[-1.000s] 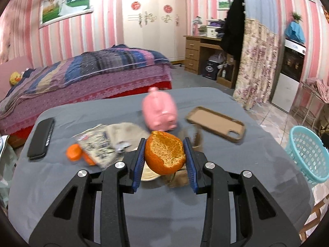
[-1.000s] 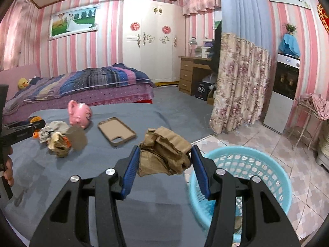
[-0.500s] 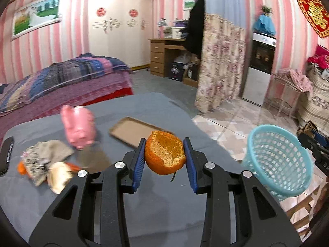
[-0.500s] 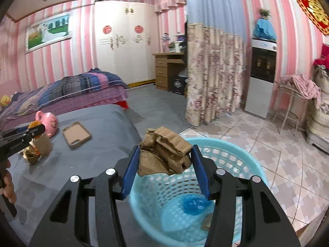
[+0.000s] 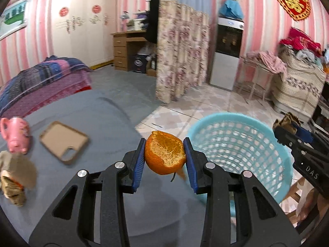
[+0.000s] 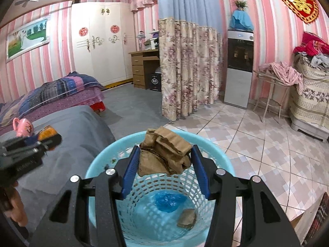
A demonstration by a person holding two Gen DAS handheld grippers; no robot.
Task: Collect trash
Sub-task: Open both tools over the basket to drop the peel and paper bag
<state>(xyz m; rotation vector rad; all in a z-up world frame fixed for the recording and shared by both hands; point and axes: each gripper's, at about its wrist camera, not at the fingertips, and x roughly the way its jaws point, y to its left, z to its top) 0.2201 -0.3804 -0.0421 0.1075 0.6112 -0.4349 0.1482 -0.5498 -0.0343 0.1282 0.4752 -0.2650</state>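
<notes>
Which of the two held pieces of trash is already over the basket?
The crumpled brown paper in the right claw: it hangs above the blue basket opening. The orange peel in the left claw is beside the basket, over the table edge.

grippers: 2 are seen, left gripper [image 5: 163, 160] and right gripper [image 6: 165, 166]
orange peel: 1 is counted [image 5: 164, 156], clamped in the left gripper
crumpled brown paper: 1 is counted [image 6: 164, 154], clamped in the right gripper
blue baskets: 1 is counted [image 6: 102, 164]
items in basket: 2 are made out, a blue wad [image 6: 169, 202] and a brownish lump [image 6: 186, 218]
piggy banks: 1 is counted [image 5: 16, 134]
phone cases: 1 is counted [image 5: 63, 141]
trash left on grey table [image 5: 92, 113]: 1 loose heap is seen [image 5: 15, 177]; separate pieces cannot be counted
beds: 1 is counted [image 6: 61, 94]
water dispensers: 1 is counted [image 6: 239, 68]
</notes>
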